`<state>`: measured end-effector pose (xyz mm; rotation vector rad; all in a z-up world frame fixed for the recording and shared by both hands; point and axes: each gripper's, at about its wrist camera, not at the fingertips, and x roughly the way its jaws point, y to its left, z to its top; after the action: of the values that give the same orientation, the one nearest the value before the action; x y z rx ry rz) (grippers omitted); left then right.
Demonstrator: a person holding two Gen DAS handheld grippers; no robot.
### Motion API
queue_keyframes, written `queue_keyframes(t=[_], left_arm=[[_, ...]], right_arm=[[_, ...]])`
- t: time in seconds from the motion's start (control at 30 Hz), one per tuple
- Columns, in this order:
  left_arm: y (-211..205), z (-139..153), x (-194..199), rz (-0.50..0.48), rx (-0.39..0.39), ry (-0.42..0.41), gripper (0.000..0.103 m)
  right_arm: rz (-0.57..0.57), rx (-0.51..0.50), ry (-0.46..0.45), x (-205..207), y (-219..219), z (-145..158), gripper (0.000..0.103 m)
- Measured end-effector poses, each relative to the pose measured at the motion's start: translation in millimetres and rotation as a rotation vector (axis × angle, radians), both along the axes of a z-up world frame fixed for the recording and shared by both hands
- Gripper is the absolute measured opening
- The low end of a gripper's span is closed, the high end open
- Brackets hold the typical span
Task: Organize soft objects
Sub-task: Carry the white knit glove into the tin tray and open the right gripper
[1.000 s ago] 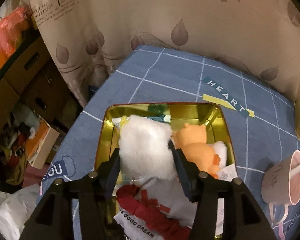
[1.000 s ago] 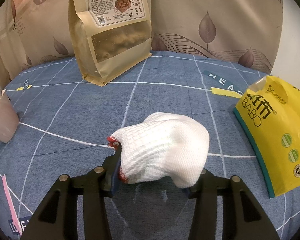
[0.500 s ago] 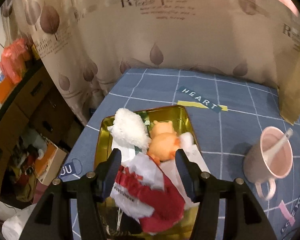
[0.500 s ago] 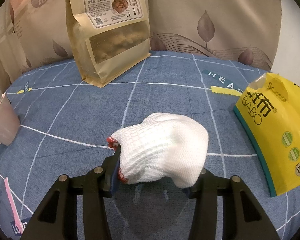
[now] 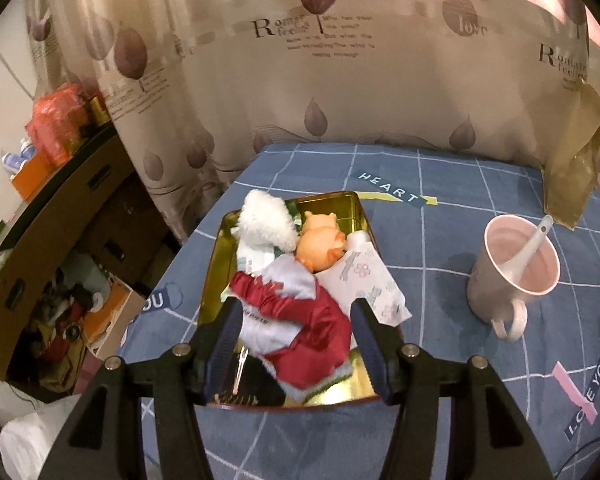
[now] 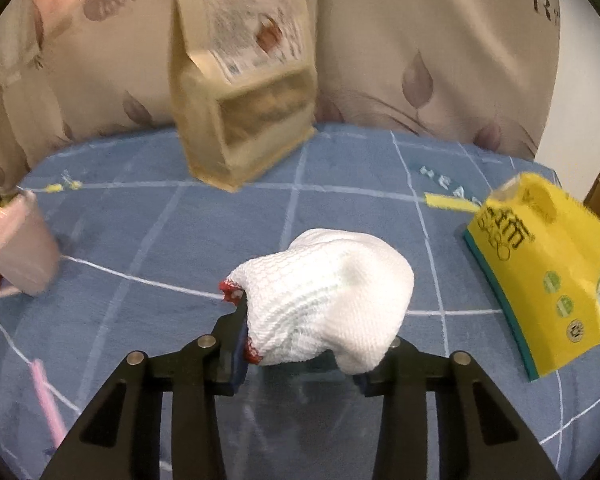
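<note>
In the left wrist view a gold tin tray (image 5: 216, 268) holds a fluffy white soft piece (image 5: 266, 220), an orange plush toy (image 5: 320, 242), a red and white cloth (image 5: 296, 320) and a printed tissue pack (image 5: 370, 284). My left gripper (image 5: 296, 344) is open and empty, raised above the tray's near end. In the right wrist view my right gripper (image 6: 300, 356) is shut on a white knitted glove with red trim (image 6: 328, 296), held above the blue tablecloth (image 6: 140, 240).
A pink mug with a white spoon (image 5: 516, 268) stands right of the tray; it also shows in the right wrist view (image 6: 20, 248). A kraft snack bag (image 6: 244, 80) stands at the back. A yellow tissue pack (image 6: 540, 276) lies right. The table edge drops off left of the tray.
My left gripper let go of the fluffy white piece, which now lies in the tray, and pulled back and up. My right gripper lifted slightly with the glove.
</note>
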<state>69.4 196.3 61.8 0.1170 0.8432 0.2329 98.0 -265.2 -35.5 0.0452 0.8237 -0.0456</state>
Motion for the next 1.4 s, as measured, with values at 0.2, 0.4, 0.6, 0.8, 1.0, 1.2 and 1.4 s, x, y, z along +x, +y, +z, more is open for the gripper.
queue_keyframes(t=[0.2,0.4,0.6,0.8,1.0,1.2,1.4], left_arm=[[13.9,2.5,-16.9,0.037,-0.01,0.0,0.057],[47.2,8.8,-30.0,0.124,-0.03,-0.01,0.057],[86.7,14.4,-43.0,0.232,-0.045,-0.027,0.057],[110.9,14.1,-49.1,0.292,-0.066,-0.027,0.057],[123.9,10.9,-49.3,0.317,-0.082,-0.022,0.057],[133.2,6.3,-47.5,0.343,-0.09,-0.012,0.057],[136.0,3.4,-46.3,0.35,-0.095,-0.005,0.057]], right_arm=[[0.156,0.039,-0.069,3.6,61.5,57.5,0.037],[0.374,0.039,-0.095,10.5,158.2,93.3,0.037],[0.572,0.074,-0.078,15.5,257.5,105.5,0.037],[0.714,0.088,-0.042,24.3,342.7,99.3,0.037],[0.771,0.094,-0.009,40.5,397.1,84.4,0.037],[0.791,0.066,0.034,58.7,437.3,65.7,0.037],[0.781,0.085,0.054,70.0,456.1,47.5,0.042]])
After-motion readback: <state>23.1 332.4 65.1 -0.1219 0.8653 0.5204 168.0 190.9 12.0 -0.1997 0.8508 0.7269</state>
